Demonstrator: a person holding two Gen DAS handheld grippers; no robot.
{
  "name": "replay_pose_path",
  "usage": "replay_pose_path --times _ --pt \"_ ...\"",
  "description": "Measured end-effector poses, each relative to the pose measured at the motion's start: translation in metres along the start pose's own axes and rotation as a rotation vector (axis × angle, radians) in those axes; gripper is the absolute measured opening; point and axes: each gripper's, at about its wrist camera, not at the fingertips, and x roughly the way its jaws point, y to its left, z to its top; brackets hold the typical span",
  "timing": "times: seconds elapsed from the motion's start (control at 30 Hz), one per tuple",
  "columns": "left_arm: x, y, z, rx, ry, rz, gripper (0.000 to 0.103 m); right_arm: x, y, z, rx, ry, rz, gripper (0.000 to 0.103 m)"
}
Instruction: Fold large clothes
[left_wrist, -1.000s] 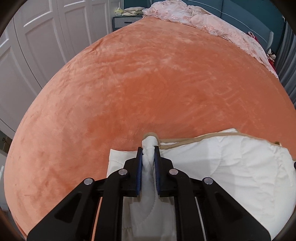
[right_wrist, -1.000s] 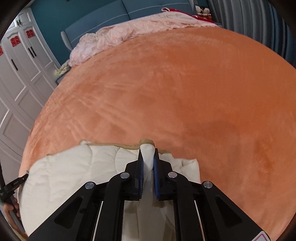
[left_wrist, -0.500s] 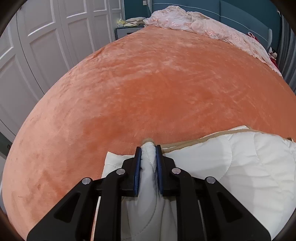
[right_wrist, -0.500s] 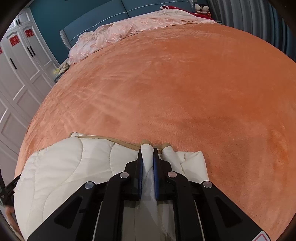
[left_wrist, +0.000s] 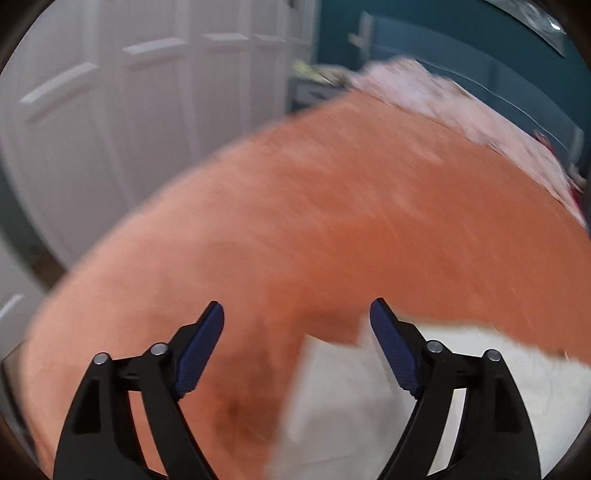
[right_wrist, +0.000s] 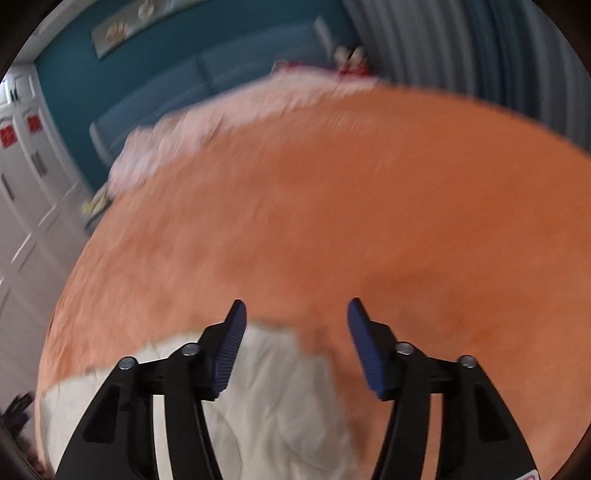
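Note:
A white quilted garment (left_wrist: 347, 398) lies folded on the orange bed cover (left_wrist: 332, 206). In the left wrist view it sits low and right of centre; its left corner lies between my fingers. My left gripper (left_wrist: 296, 314) is open and empty above that corner. In the right wrist view the garment (right_wrist: 280, 398) lies low and left. My right gripper (right_wrist: 295, 312) is open and empty above its right corner. Both views are blurred by motion.
A pink crumpled cloth (left_wrist: 461, 110) lies along the far edge of the bed by the teal headboard (right_wrist: 207, 81). White wardrobe doors (left_wrist: 110, 110) stand to the left of the bed. Grey curtains (right_wrist: 480, 48) hang at the right.
Both grippers have opened and let go of the garment's edge. Both have lifted and pulled back a little; the garment now lies free on the bed.

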Motion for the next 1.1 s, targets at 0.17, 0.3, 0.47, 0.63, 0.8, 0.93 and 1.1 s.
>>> replay_pose_path --times 0.17,0.3,0.47,0.63,0.8,0.93,1.1 --pt "-0.047 -0.024 0.027 0.072 -0.013 -0.15 0.065 -0.027 0.051 0.006 -0.106 0.061 0.13 0.052" --pt "-0.062 -0.105 0.005 0.244 0.06 -0.338 0.039 -0.017 0.127 -0.03 -0.257 0.212 0.268 0.005" --pt "-0.039 -0.181 -0.048 0.36 0.194 -0.383 0.021 0.012 0.186 -0.072 -0.385 0.308 0.29 0.004" --pt "-0.005 -0.195 -0.078 0.363 0.252 -0.351 0.012 0.045 0.19 -0.096 -0.41 0.379 0.256 0.001" --pt "0.013 -0.196 -0.09 0.344 0.239 -0.348 0.009 0.064 0.187 -0.115 -0.397 0.399 0.244 0.0" --pt "0.014 -0.205 -0.098 0.385 0.188 -0.304 0.009 0.067 0.192 -0.124 -0.427 0.375 0.227 0.0" --pt "0.016 -0.207 -0.101 0.386 0.168 -0.296 0.008 0.072 0.19 -0.125 -0.421 0.367 0.237 0.0"
